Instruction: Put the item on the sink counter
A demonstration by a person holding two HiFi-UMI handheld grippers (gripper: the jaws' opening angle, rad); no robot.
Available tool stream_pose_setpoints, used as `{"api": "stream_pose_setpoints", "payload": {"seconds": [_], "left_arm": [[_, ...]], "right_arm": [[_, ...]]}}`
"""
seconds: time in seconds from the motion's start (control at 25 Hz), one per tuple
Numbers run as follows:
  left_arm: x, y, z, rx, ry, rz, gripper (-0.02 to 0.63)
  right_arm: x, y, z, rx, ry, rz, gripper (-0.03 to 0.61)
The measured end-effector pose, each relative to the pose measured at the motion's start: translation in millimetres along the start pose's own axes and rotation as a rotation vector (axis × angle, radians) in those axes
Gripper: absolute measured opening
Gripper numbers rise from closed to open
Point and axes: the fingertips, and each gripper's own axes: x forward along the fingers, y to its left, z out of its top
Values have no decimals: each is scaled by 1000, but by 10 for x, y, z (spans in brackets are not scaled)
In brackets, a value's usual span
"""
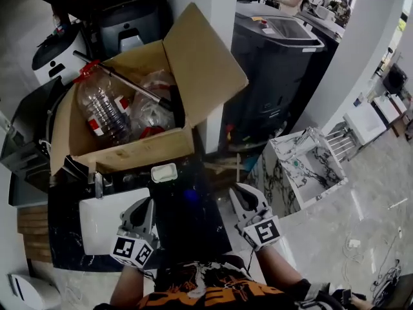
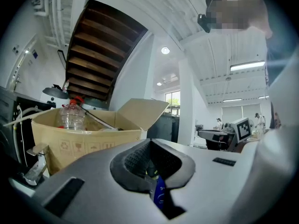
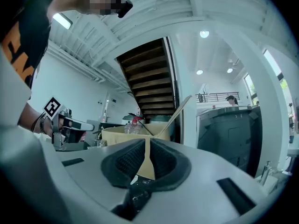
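Observation:
The black sink counter (image 1: 200, 234) lies just below me, with a white basin (image 1: 103, 219) set into its left part. A small white tub (image 1: 164, 172) rests at the counter's far edge, against the cardboard box. A faint blue thing (image 1: 190, 196) lies on the dark counter between my grippers; a blue thing (image 2: 160, 195) also shows low behind the left jaws. My left gripper (image 1: 143, 206) hovers over the basin's right edge, its jaws together (image 2: 149, 146). My right gripper (image 1: 242, 196) is past the counter's right edge, its jaws (image 3: 145, 146) closed to a thin slit with nothing between them.
An open cardboard box (image 1: 129, 152) behind the counter holds a clear plastic bottle (image 1: 103, 112) and a metal rod (image 1: 122, 79). A dark bin-like unit (image 1: 277, 63) stands at the right, a marble-patterned box (image 1: 303, 163) lower right. A faucet (image 1: 97, 185) sits by the basin.

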Motion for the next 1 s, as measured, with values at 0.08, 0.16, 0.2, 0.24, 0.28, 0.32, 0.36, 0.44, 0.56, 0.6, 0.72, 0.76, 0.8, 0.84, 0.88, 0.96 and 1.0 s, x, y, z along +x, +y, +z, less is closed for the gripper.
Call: {"api": "stream_pose_setpoints", "payload": {"seconds": [0.08, 0.16, 0.2, 0.24, 0.28, 0.32, 0.36, 0.44, 0.56, 0.6, 0.72, 0.76, 0.8, 0.84, 0.88, 0.96, 1.0], "left_arm": [[-32, 32, 12, -5, -4, 10, 18], [-59, 49, 9, -10, -9, 16, 18], [-71, 51, 2, -12, -9, 17, 18], [-83, 48, -9, -14, -8, 17, 18], [-93, 41, -21, -16, -7, 16, 18], [-103, 31, -28, -17, -7, 15, 18], [-114, 20, -28, -14, -8, 14, 18], [-141, 8, -12, -6, -12, 16, 18], [-189, 67, 13, -5, -18, 30, 18], [-205, 92, 25, -7, -18, 35, 18], [-245, 169, 14, -10, -22, 46, 18], [-249, 199, -5, -12, -20, 52, 18], [-251, 231, -33, -16, -16, 60, 18], [-253, 259, -62, -24, -12, 67, 18], [-258, 284, -88, -34, -9, 73, 18], [-272, 317, -114, -51, -7, 76, 18], [-273, 322, -113, -53, -6, 76, 18]], "right_arm": [[-35, -29, 44, 0, -13, -8, 39], [-58, -12, 84, 4, -27, -7, 28], [-74, 2, 64, 4, -19, -3, 18], [-89, 15, 25, 1, -3, 4, 15], [-95, 29, -14, -3, 11, 14, 14], [-94, 40, -37, -9, 20, 25, 14], [-88, 47, -42, -14, 26, 34, 14], [-59, 63, -16, -18, 29, 49, 14], [22, 85, -14, -26, 54, 58, 14], [50, 100, -19, -28, 64, 61, 14], [119, 162, -22, -30, 73, 80, 14], [137, 177, -26, -27, 72, 91, 14], [152, 188, -33, -23, 71, 101, 14], [162, 196, -38, -18, 72, 109, 14], [169, 204, -41, -16, 76, 114, 14], [176, 226, -39, -23, 80, 121, 14], [180, 231, -36, -26, 80, 123, 14]]}}
